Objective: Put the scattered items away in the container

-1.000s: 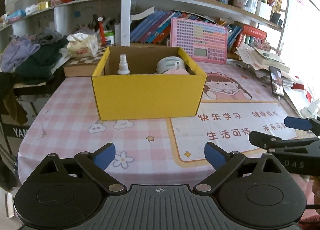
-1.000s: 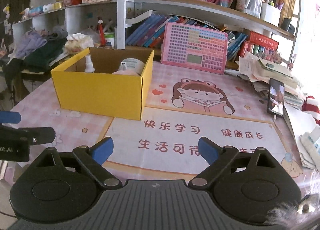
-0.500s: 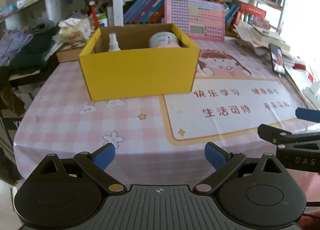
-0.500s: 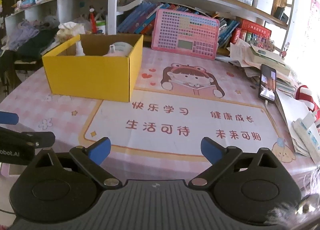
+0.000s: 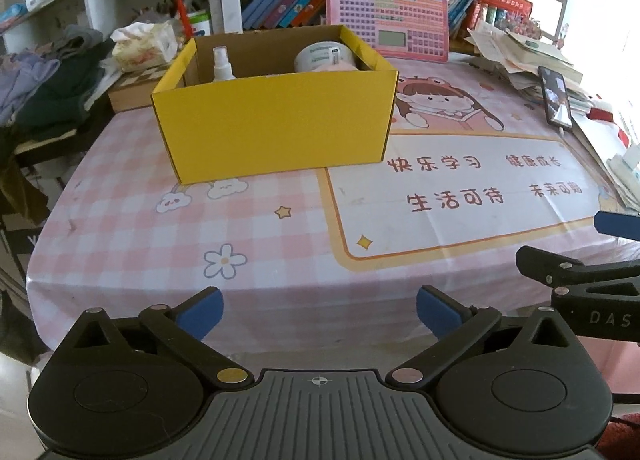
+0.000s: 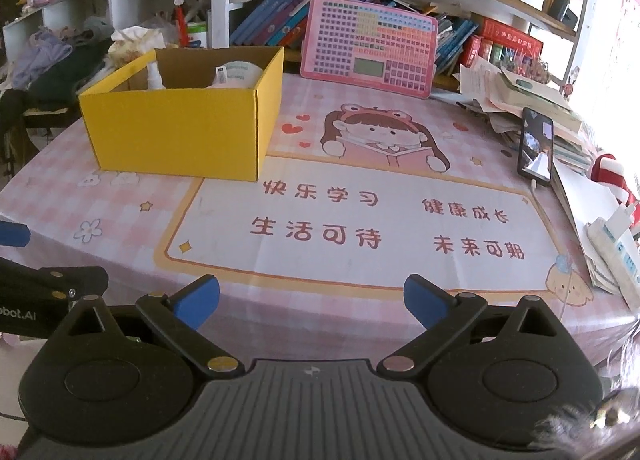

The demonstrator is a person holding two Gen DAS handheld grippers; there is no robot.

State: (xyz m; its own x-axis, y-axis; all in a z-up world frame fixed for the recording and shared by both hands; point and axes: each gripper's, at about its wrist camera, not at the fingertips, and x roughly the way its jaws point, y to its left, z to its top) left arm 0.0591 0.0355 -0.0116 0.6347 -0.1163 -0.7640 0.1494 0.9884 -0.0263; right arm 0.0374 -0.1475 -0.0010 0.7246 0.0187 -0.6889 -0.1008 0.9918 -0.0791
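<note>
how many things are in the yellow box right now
3 visible in the yellow box: a spray bottle at the back left, a white tub at the back right, something pink before it. More may be hidden.

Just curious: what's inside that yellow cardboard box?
Inside the yellow cardboard box: a small white spray bottle, a round white container and something pink. The front wall hides the box floor.
</note>
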